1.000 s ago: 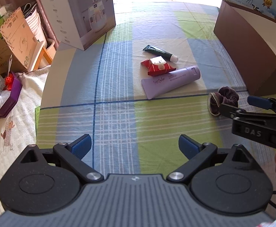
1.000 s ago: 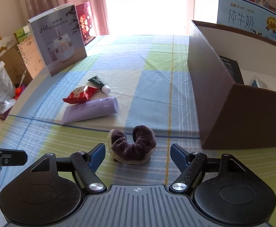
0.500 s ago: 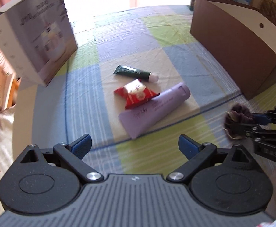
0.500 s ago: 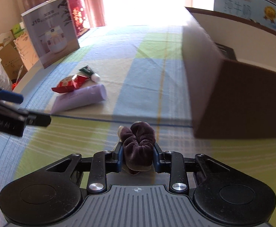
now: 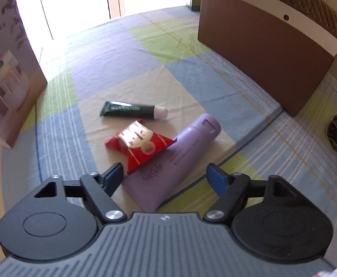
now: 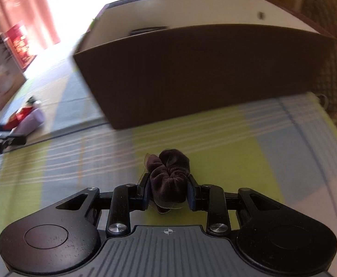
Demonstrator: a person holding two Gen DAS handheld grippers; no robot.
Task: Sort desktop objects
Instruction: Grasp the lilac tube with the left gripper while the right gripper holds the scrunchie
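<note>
While right gripper (image 6: pixel 167 192) jaws clamp scrunchie (image 6: pixel 168 182) | left gripper (image 5: pixel 165 177) jaws wide over purple tube (image 5: pixel 173 161)

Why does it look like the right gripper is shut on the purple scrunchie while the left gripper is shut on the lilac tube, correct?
Not quite. The left gripper is open, straddling the lilac tube, as the left wrist view shows. The right gripper is indeed shut on the purple scrunchie.

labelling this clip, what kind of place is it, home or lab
Probably a home: a checked cloth covers the surface, a humidifier box stands by bright curtained windows, and toiletry tubes lie loose.
</note>
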